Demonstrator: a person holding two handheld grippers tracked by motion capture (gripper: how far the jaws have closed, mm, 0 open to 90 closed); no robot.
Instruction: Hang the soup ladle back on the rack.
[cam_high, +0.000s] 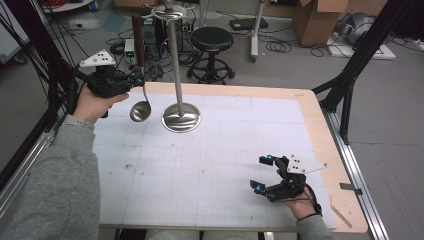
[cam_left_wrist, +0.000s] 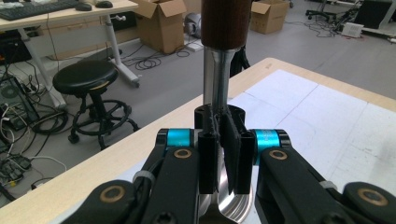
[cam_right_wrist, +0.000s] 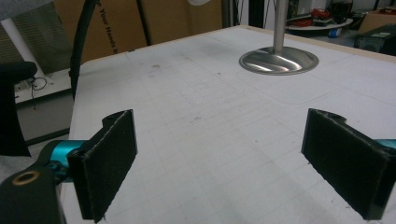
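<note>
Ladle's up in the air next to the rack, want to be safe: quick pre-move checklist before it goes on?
1. Left gripper shut on the steel ladle with dark wooden handle: ok.
2. Ladle hangs upright, bowl down, off the white gridded table mat: ok.
3. Polished steel stand with round base upright on the mat: ok.
4. Ladle clear of the stand's pole: ok, a gap shows.
5. Free hook on the stand's top ring: cannot tell.
6. Right gripper open, holding nothing, away from the stand: ok.

From my station, the ladle (cam_left_wrist: 217, 93) loses its wooden handle past the left gripper view's top edge, its bowl sits mostly hidden behind the black jaws, and the stand (cam_right_wrist: 279, 58) pole is cropped.
</note>
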